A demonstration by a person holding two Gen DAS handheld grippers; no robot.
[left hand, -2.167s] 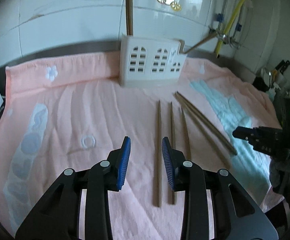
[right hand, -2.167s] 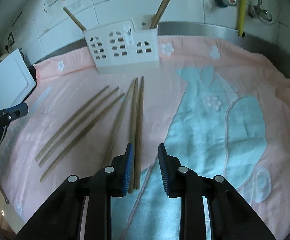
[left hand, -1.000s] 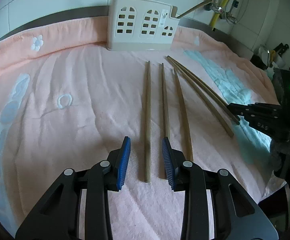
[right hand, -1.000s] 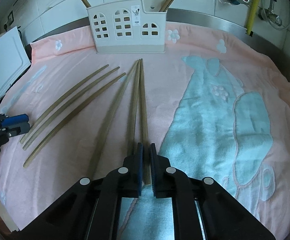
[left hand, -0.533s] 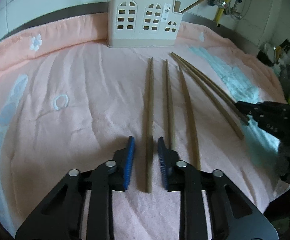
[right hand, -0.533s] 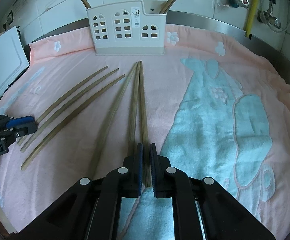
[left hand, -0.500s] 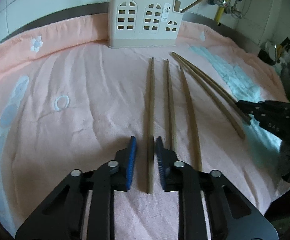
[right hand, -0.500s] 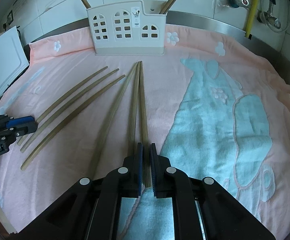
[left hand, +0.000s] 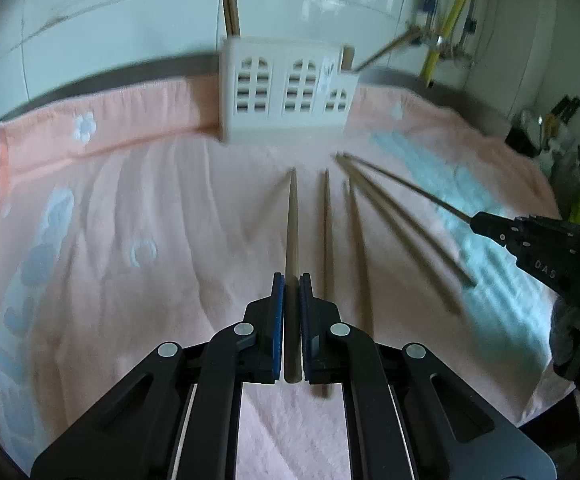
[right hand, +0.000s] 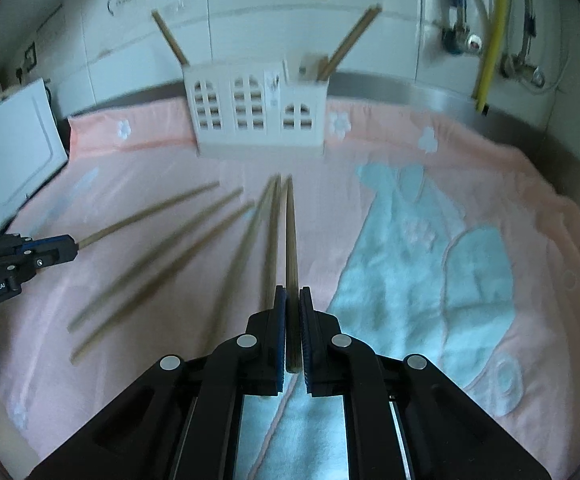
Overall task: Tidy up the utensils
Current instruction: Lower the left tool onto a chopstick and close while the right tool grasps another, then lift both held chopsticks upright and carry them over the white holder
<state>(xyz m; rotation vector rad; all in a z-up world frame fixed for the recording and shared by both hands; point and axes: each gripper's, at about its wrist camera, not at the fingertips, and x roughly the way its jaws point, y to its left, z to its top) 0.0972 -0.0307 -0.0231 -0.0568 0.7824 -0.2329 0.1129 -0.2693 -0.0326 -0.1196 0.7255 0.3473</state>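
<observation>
Each gripper has its jaws clamped on one chopstick: the left gripper [left hand: 292, 280] on the leftmost chopstick [left hand: 291, 220], the right gripper [right hand: 293, 292] on the rightmost chopstick [right hand: 291, 236]. Four loose chopsticks [right hand: 162, 256] lie between them on the pink towel [right hand: 369, 160], before the white utensil holder [right hand: 256, 110], which has chopsticks standing in it.

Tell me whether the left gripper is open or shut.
Shut. The left gripper has its blue pads pressed on both sides of a chopstick, which runs out ahead between them.
</observation>
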